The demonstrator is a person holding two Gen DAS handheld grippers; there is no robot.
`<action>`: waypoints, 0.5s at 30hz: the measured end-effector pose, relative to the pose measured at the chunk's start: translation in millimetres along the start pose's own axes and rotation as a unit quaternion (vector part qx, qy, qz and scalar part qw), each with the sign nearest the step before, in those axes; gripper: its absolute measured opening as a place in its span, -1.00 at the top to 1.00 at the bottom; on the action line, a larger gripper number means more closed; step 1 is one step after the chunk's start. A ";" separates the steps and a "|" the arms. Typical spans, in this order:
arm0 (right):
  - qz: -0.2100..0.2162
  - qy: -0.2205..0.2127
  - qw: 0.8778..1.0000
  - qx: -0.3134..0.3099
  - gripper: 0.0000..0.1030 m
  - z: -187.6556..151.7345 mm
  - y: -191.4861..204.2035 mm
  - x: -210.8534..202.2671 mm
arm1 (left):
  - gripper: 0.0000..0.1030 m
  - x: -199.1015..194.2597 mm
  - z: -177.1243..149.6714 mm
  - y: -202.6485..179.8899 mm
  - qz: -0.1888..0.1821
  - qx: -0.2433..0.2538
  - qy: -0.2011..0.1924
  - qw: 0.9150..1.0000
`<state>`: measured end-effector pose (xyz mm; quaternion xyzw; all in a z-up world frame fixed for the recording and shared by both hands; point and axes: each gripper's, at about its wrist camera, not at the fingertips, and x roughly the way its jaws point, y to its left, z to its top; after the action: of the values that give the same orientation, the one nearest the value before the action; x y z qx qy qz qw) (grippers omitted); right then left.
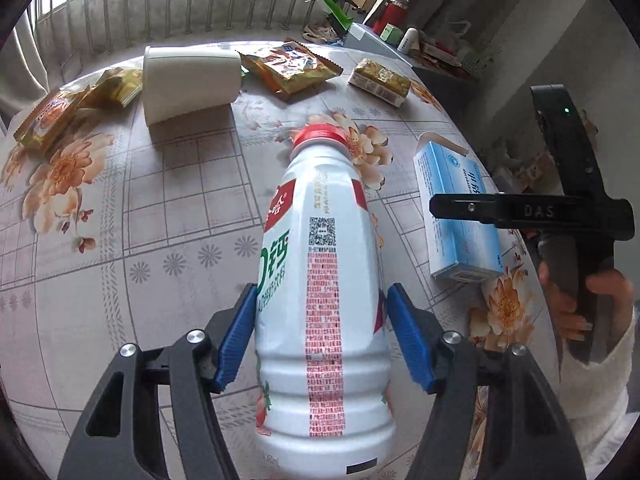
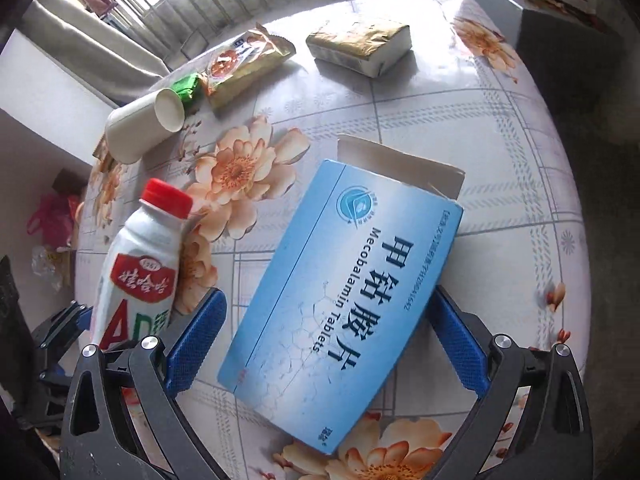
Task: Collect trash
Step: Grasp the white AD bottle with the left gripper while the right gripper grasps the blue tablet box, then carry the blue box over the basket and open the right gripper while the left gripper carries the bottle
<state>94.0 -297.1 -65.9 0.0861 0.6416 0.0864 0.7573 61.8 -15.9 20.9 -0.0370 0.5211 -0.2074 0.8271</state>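
A white milk-drink bottle with a red cap stands between the blue pads of my left gripper, which is shut on its lower body. In the right wrist view the same bottle is at the left. A light blue tablet box with an open end flap lies flat on the floral tablecloth. My right gripper hangs over it, open, one finger on each side of the box and a gap at the left pad. From the left wrist view the box lies to the right, under that gripper.
A white paper cup lies on its side at the back. Around it lie orange snack wrappers, a gold tissue pack and a small green wrapper. A hand in a white sleeve holds the right gripper. Cluttered shelves stand beyond the table's right edge.
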 end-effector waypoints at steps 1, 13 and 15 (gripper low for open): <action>-0.023 -0.006 1.000 -0.014 -0.87 2.4 6.4 4.3 | -0.24 -3.2 -3.2 0.8 0.001 -0.003 -0.004 1.000; 0.071 -0.120 0.986 0.087 -0.46 -83.8 -65.0 -84.2 | -0.22 -28.4 -32.4 -31.0 -0.017 -0.019 -0.015 1.000; 0.078 -0.163 0.978 0.103 -0.46 -111.6 -89.1 -127.4 | -0.22 -40.6 -37.2 -46.8 -0.048 -0.023 -0.016 0.998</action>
<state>-34.9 -412.1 16.4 0.2262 0.5063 0.0635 0.8297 -0.1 -37.3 51.4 -0.0842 0.5100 -0.2347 0.8232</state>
